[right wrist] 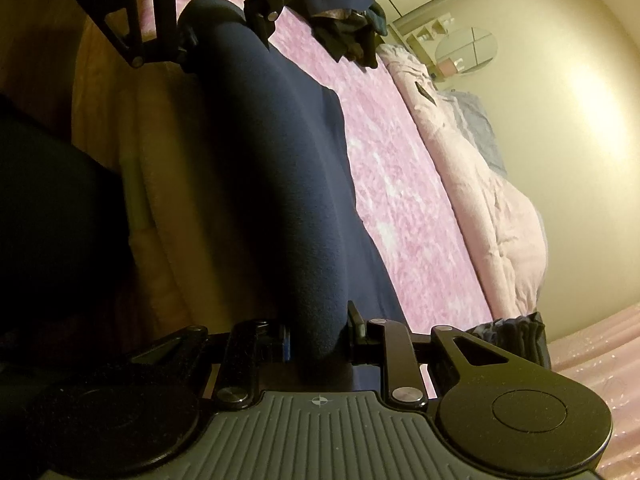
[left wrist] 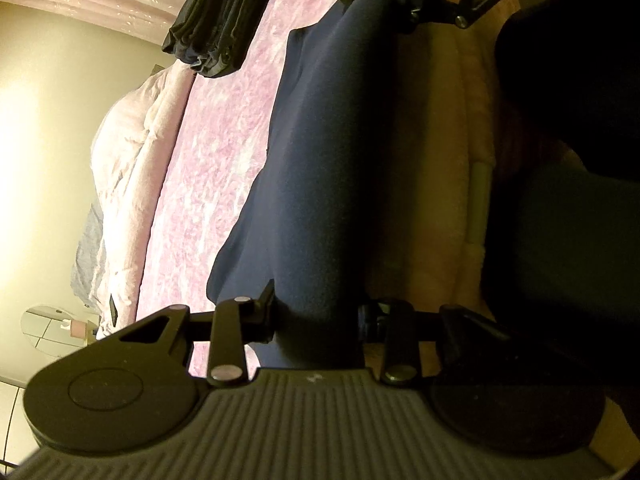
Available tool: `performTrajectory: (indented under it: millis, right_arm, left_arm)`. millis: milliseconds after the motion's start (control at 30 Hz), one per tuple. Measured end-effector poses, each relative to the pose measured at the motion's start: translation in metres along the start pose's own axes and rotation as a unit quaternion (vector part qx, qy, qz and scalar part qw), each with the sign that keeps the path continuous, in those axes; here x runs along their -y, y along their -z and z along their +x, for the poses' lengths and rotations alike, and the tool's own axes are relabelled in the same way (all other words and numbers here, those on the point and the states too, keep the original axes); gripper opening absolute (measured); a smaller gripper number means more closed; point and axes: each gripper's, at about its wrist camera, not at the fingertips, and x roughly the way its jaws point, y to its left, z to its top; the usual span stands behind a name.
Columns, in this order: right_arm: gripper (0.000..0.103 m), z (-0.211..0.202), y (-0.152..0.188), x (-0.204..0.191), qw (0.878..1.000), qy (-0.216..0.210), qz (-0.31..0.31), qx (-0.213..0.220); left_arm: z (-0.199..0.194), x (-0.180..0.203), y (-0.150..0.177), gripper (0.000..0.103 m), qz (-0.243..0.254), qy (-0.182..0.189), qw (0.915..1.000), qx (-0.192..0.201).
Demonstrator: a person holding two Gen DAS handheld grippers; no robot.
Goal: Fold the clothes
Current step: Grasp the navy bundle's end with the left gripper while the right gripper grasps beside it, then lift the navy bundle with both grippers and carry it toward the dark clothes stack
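Mid-fold: left claw (left wrist: pixel 316 312) and right claw (right wrist: pixel 318 332) each pinch the navy garment (left wrist: pixel 320 160) stretched between them above the bed (left wrist: pixel 224 168); next, lay it toward twelve o'clock.

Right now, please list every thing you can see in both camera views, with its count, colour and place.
navy garment: one, dark blue, stretched between the two grippers over the bed.
bed cover: one, pink mottled, under the garment.
quilt: one, pale pink, bunched along the bed's far side.
folded clothes: one stack, dark, on the bed cover.
loose clothes: one heap, dark, on the bed cover.
mirror: one, oval, on the wall.
left hand-held gripper: one, black, shut on the garment.
right hand-held gripper: one, black, shut on the garment.
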Motion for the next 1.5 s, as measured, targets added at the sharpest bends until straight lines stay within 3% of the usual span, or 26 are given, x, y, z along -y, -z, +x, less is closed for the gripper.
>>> performTrajectory:
  millis: [400,600,733,867,1067,1300,1500]
  right_arm:
    - [0.022,0.001,0.000,-0.001,1.000,0.000,0.003,-0.007]
    - [0.022,0.006,0.016,-0.001,0.999,-0.003,-0.009,0.033]
    - [0.022,0.007,0.028,0.008,0.997,-0.027,0.013,0.065]
    - [0.020,0.004,0.031,0.032,0.993,-0.077,0.030,0.081]
    - [0.018,-0.013,0.008,0.095,0.988,-0.145,0.017,0.051]
    - [0.017,-0.057,-0.010,0.196,0.975,-0.221,0.012,-0.014]
    - [0.017,-0.104,-0.005,0.262,0.969,-0.239,0.026,-0.055]
  left_arm:
    - [0.001,0.000,0.000,0.031,0.001,0.004,1.0000,-0.003]
    - [0.005,0.001,-0.004,0.031,0.005,0.006,0.9999,-0.013]
    - [0.008,-0.004,-0.010,0.031,0.003,0.016,0.9994,-0.029]
    - [0.009,-0.022,-0.019,0.030,-0.004,0.048,0.9976,-0.049]
    - [-0.003,-0.079,-0.041,0.028,-0.018,0.119,0.9902,-0.072]
    - [-0.036,-0.169,-0.083,0.027,-0.060,0.220,0.9723,-0.052]
    - [-0.057,-0.221,-0.125,0.027,-0.061,0.269,0.9609,-0.022]
